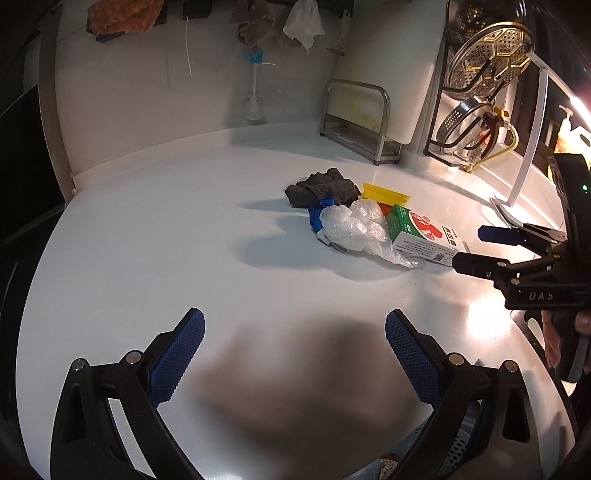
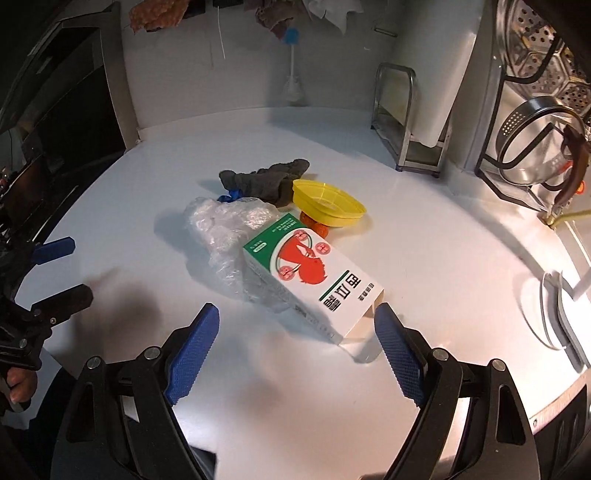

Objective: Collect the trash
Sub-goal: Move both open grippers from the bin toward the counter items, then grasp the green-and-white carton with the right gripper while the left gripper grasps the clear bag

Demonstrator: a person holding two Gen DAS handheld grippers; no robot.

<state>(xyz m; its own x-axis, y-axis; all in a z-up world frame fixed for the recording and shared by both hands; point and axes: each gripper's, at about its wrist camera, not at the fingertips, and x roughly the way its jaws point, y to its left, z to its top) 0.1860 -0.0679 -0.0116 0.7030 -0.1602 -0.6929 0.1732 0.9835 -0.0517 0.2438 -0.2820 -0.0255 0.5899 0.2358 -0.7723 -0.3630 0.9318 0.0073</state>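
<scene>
A pile of trash lies on the white counter [image 1: 147, 240]: a white and green carton [image 2: 314, 280], crumpled clear plastic [image 2: 229, 229], a dark grey rag [image 2: 262, 181], a yellow lid [image 2: 327, 203] over something orange, and a blue scrap [image 1: 317, 214]. In the left wrist view the carton [image 1: 421, 232] and plastic [image 1: 354, 229] lie mid-right. My right gripper [image 2: 295, 332] is open and empty, its fingers just short of the carton's open end. My left gripper [image 1: 295, 343] is open and empty, well short of the pile. The right gripper also shows in the left wrist view [image 1: 469, 247].
A metal rack [image 1: 358, 118] with a white board stands at the back. A black rack with steamer plates and strainers [image 1: 480, 85] is at the right. Cloths hang on the back wall [image 1: 125, 14]. A perforated bin rim [image 1: 454, 446] shows below the counter edge.
</scene>
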